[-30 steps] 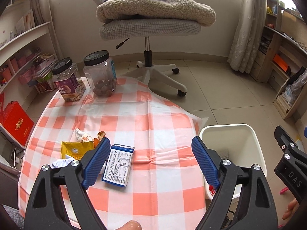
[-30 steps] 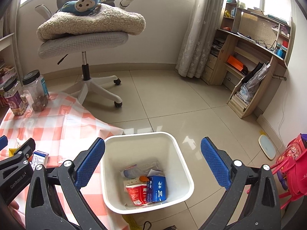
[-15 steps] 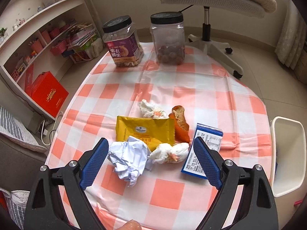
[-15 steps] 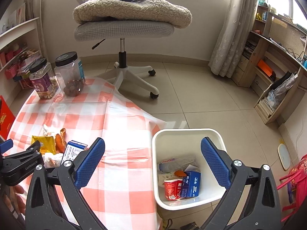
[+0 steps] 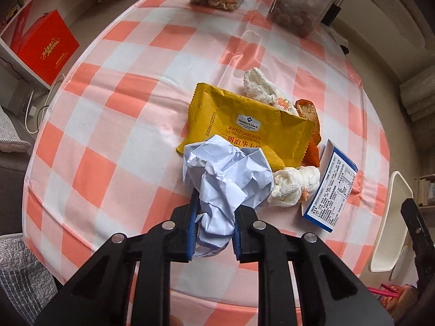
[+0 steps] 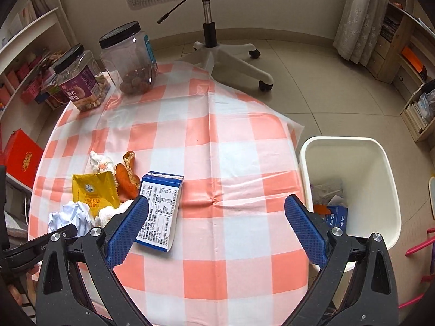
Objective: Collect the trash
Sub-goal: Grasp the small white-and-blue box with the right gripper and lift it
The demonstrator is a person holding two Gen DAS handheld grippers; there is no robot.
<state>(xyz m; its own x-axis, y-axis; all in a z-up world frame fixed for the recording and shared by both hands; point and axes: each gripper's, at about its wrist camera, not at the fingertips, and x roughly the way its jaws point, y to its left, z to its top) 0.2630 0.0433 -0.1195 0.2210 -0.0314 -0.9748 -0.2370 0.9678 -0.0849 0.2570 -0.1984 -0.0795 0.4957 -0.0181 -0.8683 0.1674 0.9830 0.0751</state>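
Note:
My left gripper (image 5: 213, 228) is shut on a crumpled white paper ball (image 5: 228, 179) at the near left of the checked table (image 5: 130, 114); the ball also shows in the right wrist view (image 6: 70, 216). Beside it lie a yellow snack wrapper (image 5: 244, 125), two tissue wads (image 5: 295, 186), orange peel (image 5: 310, 116) and a blue-and-white carton (image 5: 330, 190). My right gripper (image 6: 217, 225) is open and empty above the table, its left finger over the carton (image 6: 160, 209). The white bin (image 6: 353, 187) stands right of the table with trash inside.
Two black-lidded jars (image 6: 127, 57) (image 6: 78, 81) stand at the table's far left edge. A grey office chair (image 6: 212, 13) is behind the table. Shelves and a red box (image 6: 19, 157) are on the left, wooden shelving on the right.
My left gripper came down over the trash pile and closed on the paper ball. My right gripper swung left from the bin to over the table.

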